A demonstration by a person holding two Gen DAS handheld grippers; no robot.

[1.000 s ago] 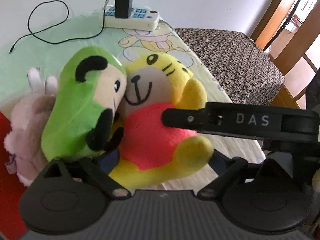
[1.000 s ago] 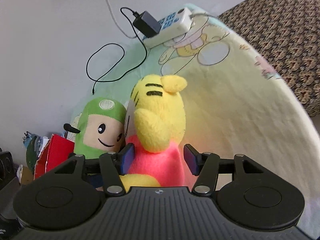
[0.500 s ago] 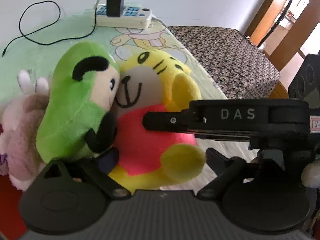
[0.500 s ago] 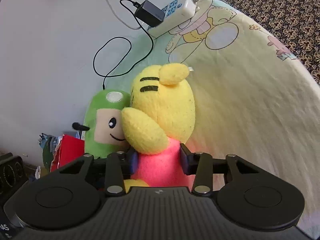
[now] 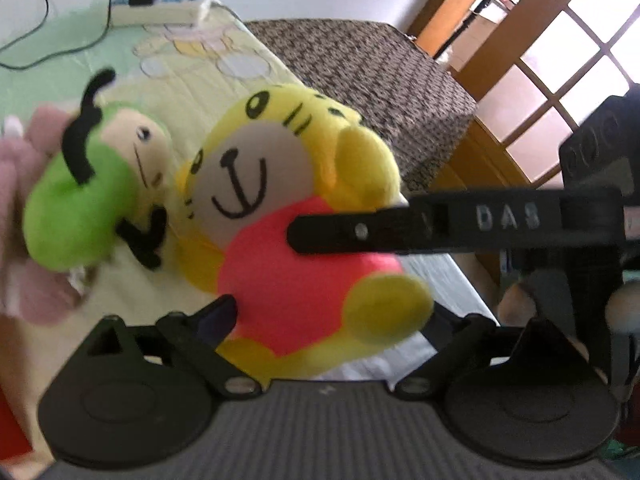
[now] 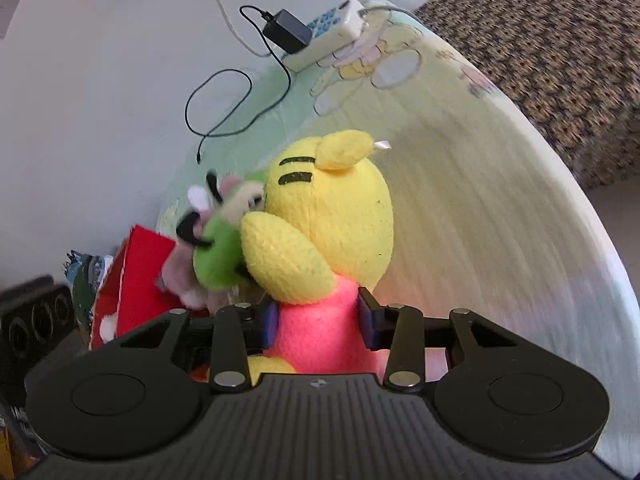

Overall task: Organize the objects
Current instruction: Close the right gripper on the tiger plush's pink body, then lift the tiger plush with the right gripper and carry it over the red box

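A yellow tiger plush with a pink-red belly (image 5: 296, 216) is held above the pastel bedsheet (image 5: 188, 80). My right gripper (image 6: 318, 322) is shut on its pink body (image 6: 316, 340); its black finger marked DAS (image 5: 440, 224) crosses the left wrist view. My left gripper (image 5: 332, 322) stands around the plush's lower body, its jaws apart on either side. A green plush (image 5: 88, 200) lies tipped to the left, apart from the tiger, and also shows in the right wrist view (image 6: 222, 240). A pink plush (image 5: 24, 216) lies behind it.
A white power strip with a black charger (image 5: 160, 0) and a thin black cable (image 6: 224, 100) lie at the far end against the white wall. A brown patterned cover (image 5: 368, 80) is to the right. A red box (image 6: 136, 276) stands at the left edge.
The tiger plush has been lifted and pulled right, away from the green plush. The green plush has tipped over to the left against the pink one.
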